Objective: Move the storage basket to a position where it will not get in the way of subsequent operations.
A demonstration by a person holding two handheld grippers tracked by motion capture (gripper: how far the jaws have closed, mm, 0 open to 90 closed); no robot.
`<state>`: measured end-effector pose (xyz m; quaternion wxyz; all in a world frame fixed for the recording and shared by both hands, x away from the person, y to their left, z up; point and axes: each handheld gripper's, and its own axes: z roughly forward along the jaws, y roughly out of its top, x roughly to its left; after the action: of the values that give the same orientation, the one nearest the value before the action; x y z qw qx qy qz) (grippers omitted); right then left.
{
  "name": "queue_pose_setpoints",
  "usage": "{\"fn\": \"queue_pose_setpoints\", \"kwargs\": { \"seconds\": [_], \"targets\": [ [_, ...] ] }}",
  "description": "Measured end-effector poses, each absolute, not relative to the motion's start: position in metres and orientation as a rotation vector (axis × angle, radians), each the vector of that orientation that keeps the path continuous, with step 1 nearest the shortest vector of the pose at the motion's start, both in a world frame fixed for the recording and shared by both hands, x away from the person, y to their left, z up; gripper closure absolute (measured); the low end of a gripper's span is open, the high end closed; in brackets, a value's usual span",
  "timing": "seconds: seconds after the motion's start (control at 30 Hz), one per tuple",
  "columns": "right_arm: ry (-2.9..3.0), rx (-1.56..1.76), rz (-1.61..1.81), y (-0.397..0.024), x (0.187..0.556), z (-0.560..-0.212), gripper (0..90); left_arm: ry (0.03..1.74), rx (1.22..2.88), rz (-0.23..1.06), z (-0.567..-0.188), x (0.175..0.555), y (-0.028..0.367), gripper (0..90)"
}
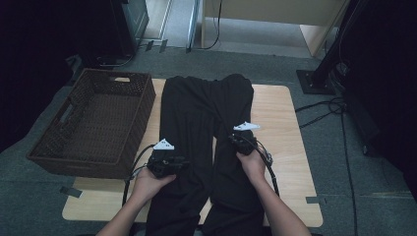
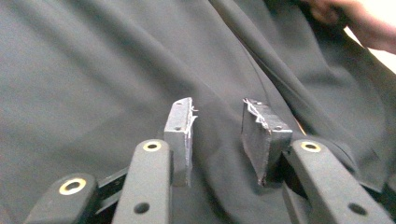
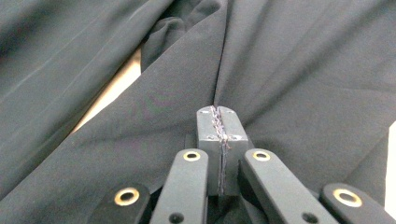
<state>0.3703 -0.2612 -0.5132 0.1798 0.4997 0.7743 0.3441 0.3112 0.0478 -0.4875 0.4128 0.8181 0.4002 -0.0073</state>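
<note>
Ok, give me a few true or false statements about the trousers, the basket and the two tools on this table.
1. The black trousers lie spread on the wooden table. True.
2. The wicker basket holds folded clothes. False: nothing shows inside it.
3. The left tool is shut on the fabric. False: its jaws stand apart over the cloth.
4. The right tool has its jaws together at a fold of trouser fabric. True.

we saw black trousers [image 1: 206,128], plain, no pattern, on a light wood-tone table [image 1: 285,147]. basket [image 1: 93,123] was dk brown, woven. grippers' jaws were black w/ brass-coloured rivets; floor was grey.
</note>
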Motion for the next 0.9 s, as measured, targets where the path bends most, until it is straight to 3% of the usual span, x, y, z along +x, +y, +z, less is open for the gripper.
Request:
{"fn": "queue_pose_setpoints", "kwargs": {
  "seconds": [0.57,0.77,0.9],
  "targets": [
    [2.271,1.360,1.026,-0.266,0.316,-0.513,89.3,1.080,2.093,0.083,-0.492,0.391,0.041,46.7],
    [2.260,1.351,1.047,-0.267,0.313,-0.515,88.8,1.096,2.133,0.127,-0.501,0.409,0.027,47.2],
    [2.254,1.362,1.058,-0.267,0.312,-0.516,88.8,1.088,2.131,0.155,-0.505,0.410,0.024,53.2]
  ]
}}
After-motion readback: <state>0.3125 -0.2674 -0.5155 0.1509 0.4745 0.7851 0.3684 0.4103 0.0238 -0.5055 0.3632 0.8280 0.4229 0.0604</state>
